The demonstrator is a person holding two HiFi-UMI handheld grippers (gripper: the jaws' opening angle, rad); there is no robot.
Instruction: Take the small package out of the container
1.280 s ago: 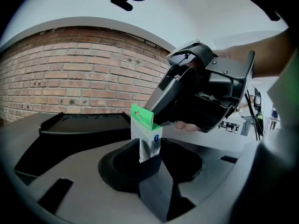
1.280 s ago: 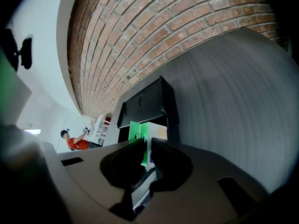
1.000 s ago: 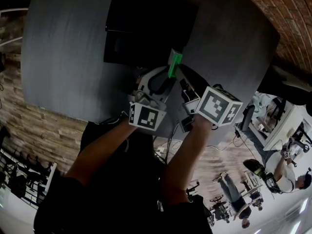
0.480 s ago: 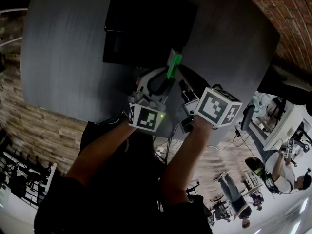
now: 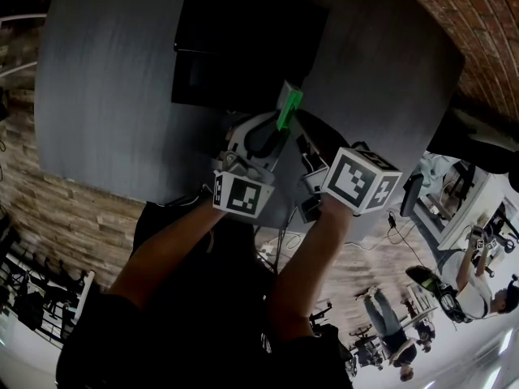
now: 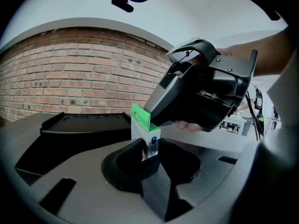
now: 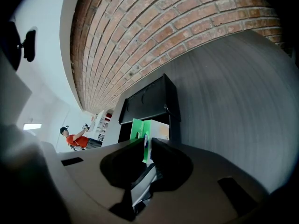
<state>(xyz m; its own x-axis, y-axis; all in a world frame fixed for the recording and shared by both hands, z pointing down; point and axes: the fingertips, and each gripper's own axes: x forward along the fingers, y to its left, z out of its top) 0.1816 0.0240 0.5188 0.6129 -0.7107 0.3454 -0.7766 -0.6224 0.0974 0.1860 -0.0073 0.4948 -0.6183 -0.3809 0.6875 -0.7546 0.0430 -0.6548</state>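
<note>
The small package, a white box with a green hang tab, hangs in the air just in front of the black container on the grey table. My right gripper is shut on the green tab; in the left gripper view it pinches the package from above right. My left gripper has its jaws closing round the lower part of the box, and both tips touch it. In the right gripper view the package stands edge-on between my jaws, with the container behind.
The table's rounded edge runs close below my hands. A brick wall stands beyond the table. People and equipment stand on the floor at the lower right.
Both grippers and the package have edged very slightly to the left. Nothing else visibly differs.
</note>
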